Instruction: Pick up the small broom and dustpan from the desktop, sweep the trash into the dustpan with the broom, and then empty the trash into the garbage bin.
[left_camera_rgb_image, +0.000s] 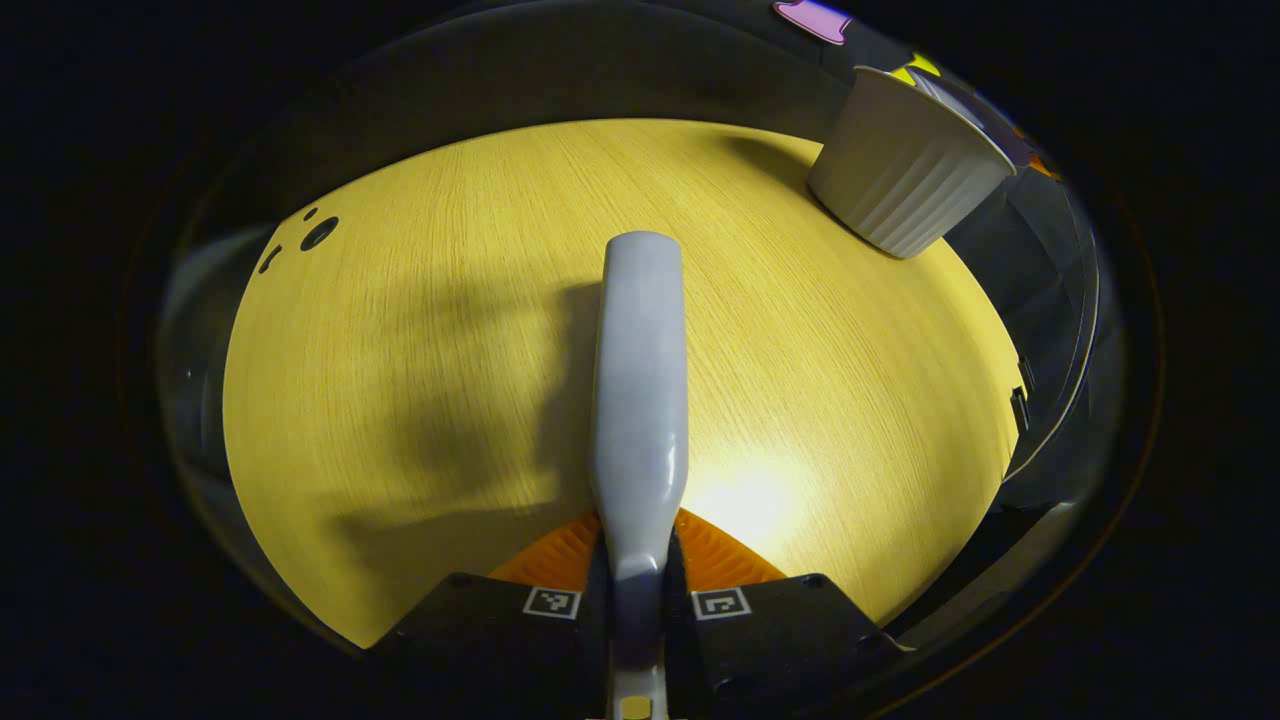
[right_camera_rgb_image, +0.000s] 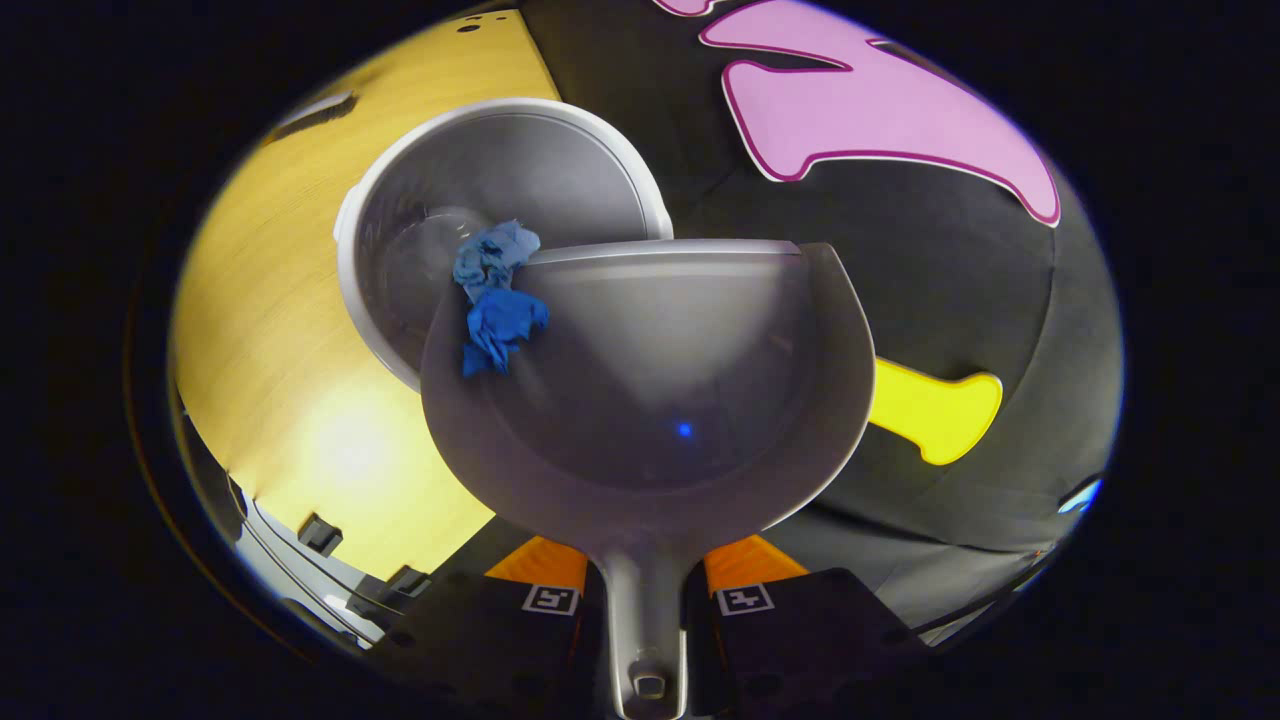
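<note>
Left gripper view: the left gripper (left_camera_rgb_image: 640, 600) has both fingers closed on the handle of the broom (left_camera_rgb_image: 640, 380), which juts forward over the desk (left_camera_rgb_image: 400, 330). The bristle end is hidden from this camera. The bin (left_camera_rgb_image: 905, 165) stands at the far right edge of the desk, well apart from the broom.

Right gripper view: the right gripper (right_camera_rgb_image: 645, 595) clamps the stem of the dustpan (right_camera_rgb_image: 650, 390) between its two fingers. The pan is held in the air with its front lip over the open mouth of the bin (right_camera_rgb_image: 500, 190). The trash (right_camera_rgb_image: 492, 300), a crumpled blue wad, clings at the pan's left front corner, partly on the pan wall and partly hanging over the lip above the bin's interior.

Step in hand, as judged: emptying. Sweeping appears finished, since the trash rides in the pan and the pan sits over the bin. The wad is at the edge and not yet inside the bin.

Next move, as judged: tip the pan further forward and leftward, keeping the lip within the bin's rim, so the wad slides off and drops inside and not onto the desk. A small shake may be needed if it sticks. The broom can stay clear.

Count: one broom, one dustpan, one bin, one wad of trash, two grippers.
</note>
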